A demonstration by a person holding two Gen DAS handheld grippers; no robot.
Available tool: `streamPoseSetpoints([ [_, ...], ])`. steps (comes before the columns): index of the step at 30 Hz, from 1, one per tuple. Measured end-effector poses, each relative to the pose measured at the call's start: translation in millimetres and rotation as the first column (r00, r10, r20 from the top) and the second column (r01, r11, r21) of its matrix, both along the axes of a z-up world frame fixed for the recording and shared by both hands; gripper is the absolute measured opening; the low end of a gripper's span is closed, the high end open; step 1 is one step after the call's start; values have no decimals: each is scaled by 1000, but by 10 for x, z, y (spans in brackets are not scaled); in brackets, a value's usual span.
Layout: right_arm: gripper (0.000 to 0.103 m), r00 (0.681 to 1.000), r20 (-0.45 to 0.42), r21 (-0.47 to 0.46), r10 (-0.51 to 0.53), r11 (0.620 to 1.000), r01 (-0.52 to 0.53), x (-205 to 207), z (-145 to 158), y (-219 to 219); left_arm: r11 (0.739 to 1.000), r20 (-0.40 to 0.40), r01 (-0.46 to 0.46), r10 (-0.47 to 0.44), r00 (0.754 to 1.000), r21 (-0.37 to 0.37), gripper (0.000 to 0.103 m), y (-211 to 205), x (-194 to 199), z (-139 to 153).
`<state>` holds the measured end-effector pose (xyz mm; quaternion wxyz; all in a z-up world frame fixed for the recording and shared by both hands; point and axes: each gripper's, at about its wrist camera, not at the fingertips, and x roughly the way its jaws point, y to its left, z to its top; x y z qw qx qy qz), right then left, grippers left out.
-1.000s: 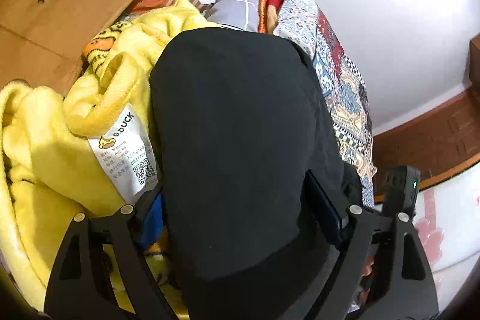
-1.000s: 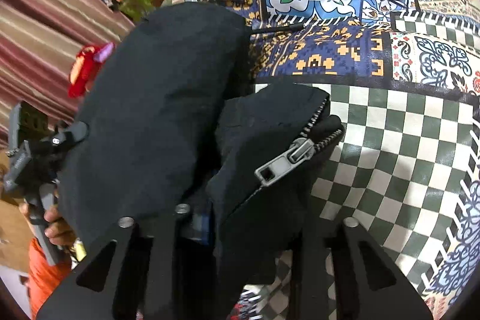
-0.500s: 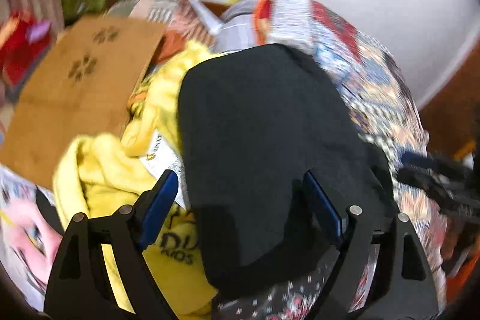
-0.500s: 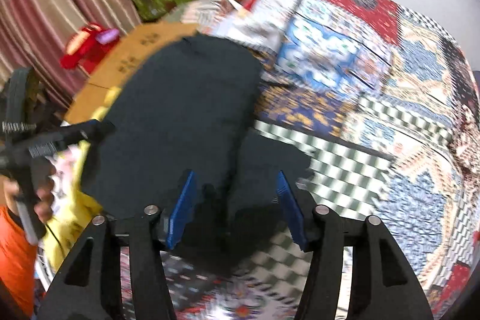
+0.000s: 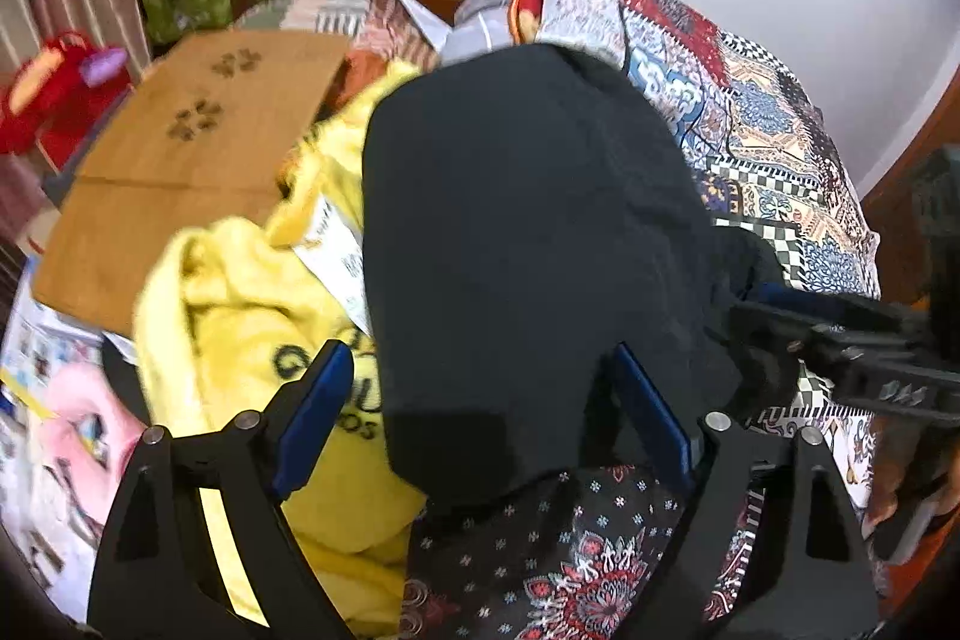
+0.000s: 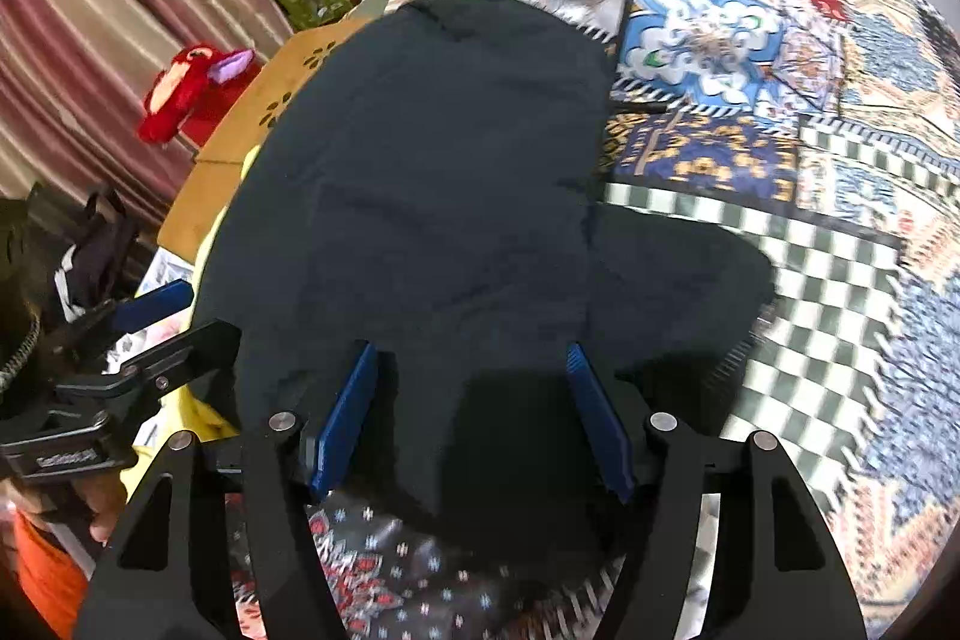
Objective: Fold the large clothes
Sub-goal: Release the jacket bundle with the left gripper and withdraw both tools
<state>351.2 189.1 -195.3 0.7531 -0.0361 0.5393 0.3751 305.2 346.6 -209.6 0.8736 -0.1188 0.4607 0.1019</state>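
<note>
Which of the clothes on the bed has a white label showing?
The yellow fleece garment, left of the black jacket. A white printed tag lies on it at the jacket's edge; the jacket itself shows no tag.

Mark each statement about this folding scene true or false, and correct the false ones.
1. The black garment lies on a patterned quilt. True.
2. The left gripper is shut on the garment. False: its jaws are open.
3. A yellow blanket lies beside the garment. True.
4. The red plush toy sits on the garment. False: it sits apart, by the curtain.
5. The right gripper is open. True.
</note>
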Motion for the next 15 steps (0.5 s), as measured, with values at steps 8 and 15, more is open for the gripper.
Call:
streamPoseSetpoints([
  [8,62,986,165,128,-37,992,16,-395,956,-479,985,192,9,-43,980,172,88,-569,-582,990],
  [15,62,924,370,297,-94,955,-22,-1236,2038,-1093,959,432,-26,-102,896,281,88,-1195,-1507,1977],
])
